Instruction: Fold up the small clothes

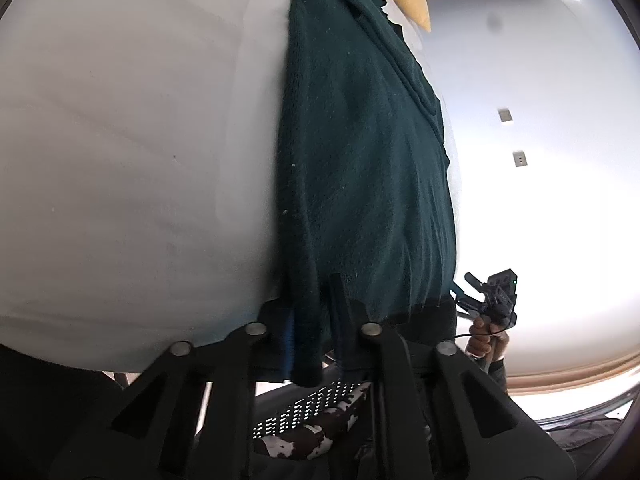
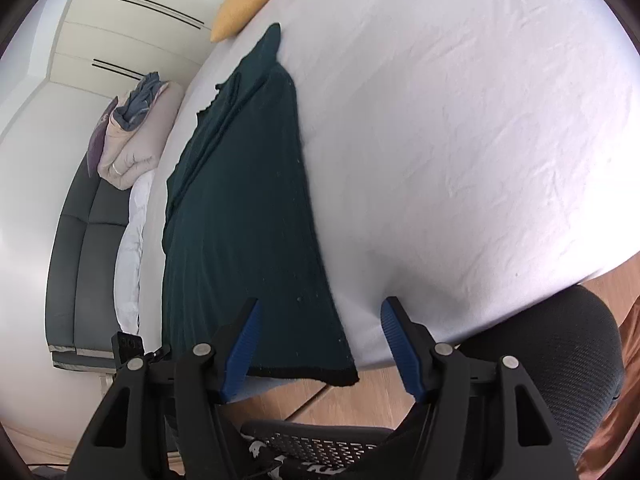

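Observation:
A dark green knitted garment [image 1: 360, 152] lies lengthwise on the white bed sheet [image 1: 120, 140], folded into a long strip. My left gripper [image 1: 316, 320] is shut on the garment's near hem, and cloth hangs down between its fingers. In the right wrist view the same garment [image 2: 240, 208] lies along the left side of the sheet [image 2: 460, 120], with its black-edged hem hanging slightly over the bed edge. My right gripper [image 2: 320, 344] is open with blue pads [image 2: 240, 356], and the hem corner sits between the fingers, untouched. It also shows far off in the left wrist view [image 1: 496, 296].
A yellow pillow [image 2: 252, 0] lies at the far end of the bed. A grey sofa [image 2: 80, 260] with a bundle of bedding [image 2: 132, 128] stands to the left. A black mesh chair [image 2: 560, 352] is by the near bed edge over the wooden floor [image 2: 340, 404].

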`<move>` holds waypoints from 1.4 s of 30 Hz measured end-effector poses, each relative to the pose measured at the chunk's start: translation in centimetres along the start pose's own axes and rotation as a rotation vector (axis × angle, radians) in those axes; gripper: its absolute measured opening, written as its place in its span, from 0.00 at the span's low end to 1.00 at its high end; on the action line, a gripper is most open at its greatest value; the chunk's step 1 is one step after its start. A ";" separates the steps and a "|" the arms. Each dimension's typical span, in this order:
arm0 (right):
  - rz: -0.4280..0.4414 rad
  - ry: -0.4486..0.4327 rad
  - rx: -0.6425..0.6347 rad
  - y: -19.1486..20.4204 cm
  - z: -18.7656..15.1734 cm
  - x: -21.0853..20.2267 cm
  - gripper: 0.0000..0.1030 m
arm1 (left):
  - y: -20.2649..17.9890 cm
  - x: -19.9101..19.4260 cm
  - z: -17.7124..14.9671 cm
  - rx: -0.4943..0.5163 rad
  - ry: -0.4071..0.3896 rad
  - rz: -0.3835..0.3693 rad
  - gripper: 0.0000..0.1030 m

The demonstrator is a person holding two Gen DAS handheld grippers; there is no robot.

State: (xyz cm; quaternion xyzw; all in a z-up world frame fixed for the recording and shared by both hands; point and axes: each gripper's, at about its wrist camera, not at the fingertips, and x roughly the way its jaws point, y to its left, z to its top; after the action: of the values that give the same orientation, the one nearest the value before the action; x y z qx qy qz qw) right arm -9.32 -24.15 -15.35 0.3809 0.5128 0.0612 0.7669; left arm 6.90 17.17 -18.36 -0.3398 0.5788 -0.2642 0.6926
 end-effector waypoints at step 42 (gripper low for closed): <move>0.326 -0.083 -0.115 8.1 4.0 -0.9 0.08 | -5.5 -6.2 5.2 -0.005 -0.325 -0.299 0.04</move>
State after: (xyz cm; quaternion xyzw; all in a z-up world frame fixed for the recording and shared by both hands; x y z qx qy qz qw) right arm -3.98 -20.98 -8.73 0.4167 0.4077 0.1980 0.7880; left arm 10.98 19.31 -9.73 -0.4617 0.4034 -0.3042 0.7290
